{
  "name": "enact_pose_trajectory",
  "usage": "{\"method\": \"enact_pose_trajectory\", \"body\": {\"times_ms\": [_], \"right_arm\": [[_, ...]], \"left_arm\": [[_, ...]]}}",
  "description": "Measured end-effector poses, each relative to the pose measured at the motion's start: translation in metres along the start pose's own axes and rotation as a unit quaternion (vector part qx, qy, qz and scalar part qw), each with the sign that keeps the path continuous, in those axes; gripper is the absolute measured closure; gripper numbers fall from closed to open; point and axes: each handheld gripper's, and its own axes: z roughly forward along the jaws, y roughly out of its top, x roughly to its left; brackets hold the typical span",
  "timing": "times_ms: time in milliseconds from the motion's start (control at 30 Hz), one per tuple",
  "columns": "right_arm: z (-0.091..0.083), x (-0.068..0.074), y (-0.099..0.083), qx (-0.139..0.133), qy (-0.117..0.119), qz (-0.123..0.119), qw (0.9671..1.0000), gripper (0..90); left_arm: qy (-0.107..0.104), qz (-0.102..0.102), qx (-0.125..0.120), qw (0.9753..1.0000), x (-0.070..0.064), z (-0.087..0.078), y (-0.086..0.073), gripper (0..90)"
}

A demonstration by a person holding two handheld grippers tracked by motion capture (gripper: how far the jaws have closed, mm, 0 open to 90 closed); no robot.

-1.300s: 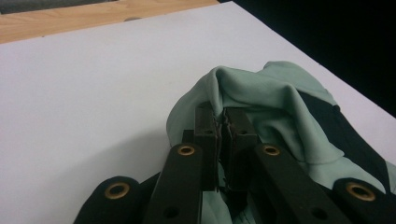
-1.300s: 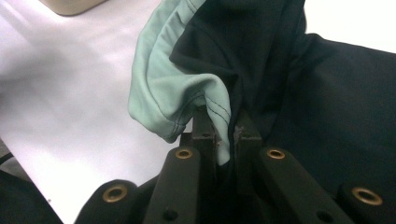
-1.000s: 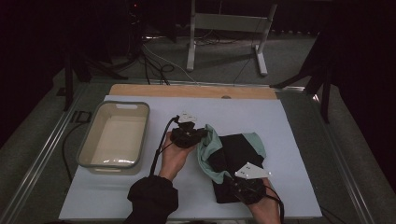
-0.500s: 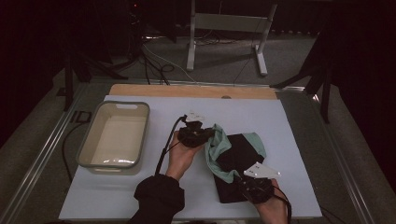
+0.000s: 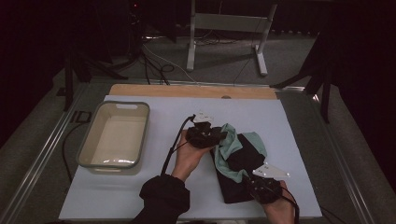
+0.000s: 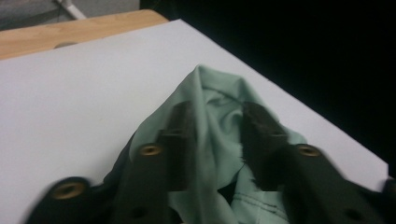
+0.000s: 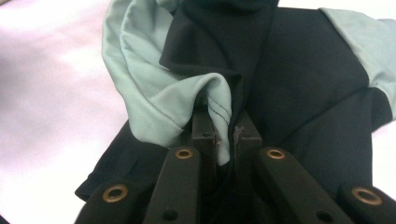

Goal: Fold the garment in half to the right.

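I hold the garment [image 5: 240,161], black outside with a mint lining, right of table centre, with the tub [image 5: 114,135] well apart at 9 o'clock. My right gripper [image 5: 254,184] sits at the garment's 6 o'clock edge; in the right gripper view its jaws stand narrow, pinching a mint hem fold [image 7: 219,116]. My left gripper [image 5: 219,136] is at the 10 o'clock corner, jaws partly apart with lining [image 6: 212,121] bunched between them; I cannot tell if they grip. Long axis runs roughly 11 to 5 o'clock, between both grippers. Judgement: pulling apart along it would flatten the cloth.
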Motion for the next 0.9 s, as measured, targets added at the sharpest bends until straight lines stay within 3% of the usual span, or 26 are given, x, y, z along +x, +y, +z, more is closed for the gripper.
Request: {"method": "enact_pose_trajectory", "body": {"times_ms": [33,100,333,467,567,900], "right_arm": [[-0.001,-0.001,-0.001,0.002,-0.002,0.003,1.0,83.7],[-0.001,-0.002,-0.001,0.002,-0.003,0.004,1.0,83.7],[-0.001,-0.004,-0.002,0.0,-0.005,0.012,0.9999,83.7],[-0.002,-0.007,-0.002,-0.001,-0.006,0.022,0.9997,83.6],[-0.004,-0.011,-0.002,-0.005,-0.009,0.033,0.9994,83.7],[-0.006,-0.017,-0.004,-0.004,-0.017,0.047,0.9988,83.6]], "left_arm": [[-0.002,0.002,-0.005,1.0,-0.001,-0.001,0.0,56.2],[-0.009,0.005,-0.015,0.9998,-0.001,-0.003,0.001,53.0],[-0.021,0.003,-0.009,0.9997,-0.002,0.003,0.003,54.4],[-0.037,0.023,-0.004,0.999,-0.007,0.009,0.005,52.2],[-0.043,0.021,-0.003,0.9989,-0.009,0.012,0.004,50.0],[-0.029,0.011,-0.01,0.9995,-0.008,0.006,0.002,39.2]]}}
